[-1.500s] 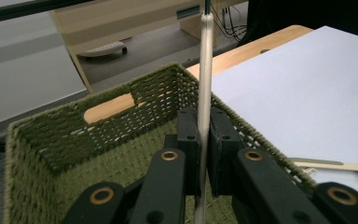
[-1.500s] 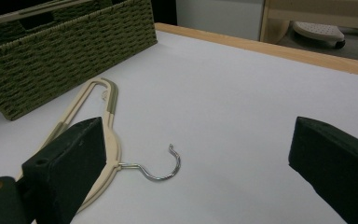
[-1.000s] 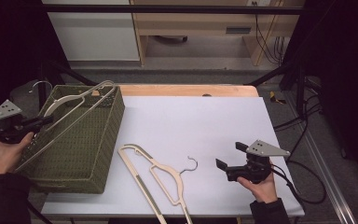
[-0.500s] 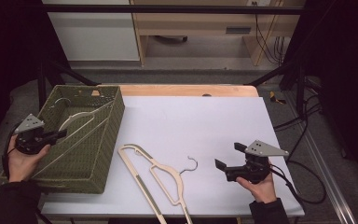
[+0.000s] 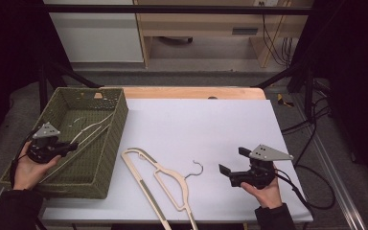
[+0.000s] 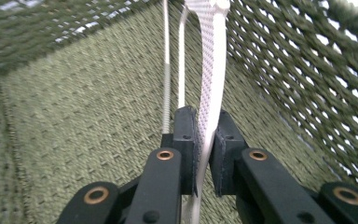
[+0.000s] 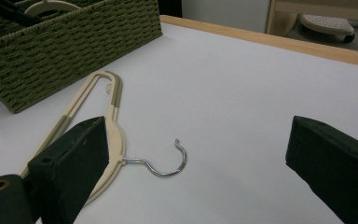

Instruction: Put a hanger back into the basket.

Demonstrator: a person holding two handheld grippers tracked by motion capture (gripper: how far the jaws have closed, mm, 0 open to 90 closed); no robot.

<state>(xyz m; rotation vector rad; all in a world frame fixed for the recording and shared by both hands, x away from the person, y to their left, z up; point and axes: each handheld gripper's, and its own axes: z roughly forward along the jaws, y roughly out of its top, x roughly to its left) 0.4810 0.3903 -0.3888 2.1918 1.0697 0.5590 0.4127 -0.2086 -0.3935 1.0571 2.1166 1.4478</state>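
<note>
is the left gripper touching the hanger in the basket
Touching. In the left gripper view the left gripper has both pads pressed on the hanger strip, inside the woven basket.

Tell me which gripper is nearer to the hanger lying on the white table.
Right. The right gripper hovers open just right of the table hanger, near its metal hook. The left gripper is across the green basket, shut on another hanger inside it.
</note>
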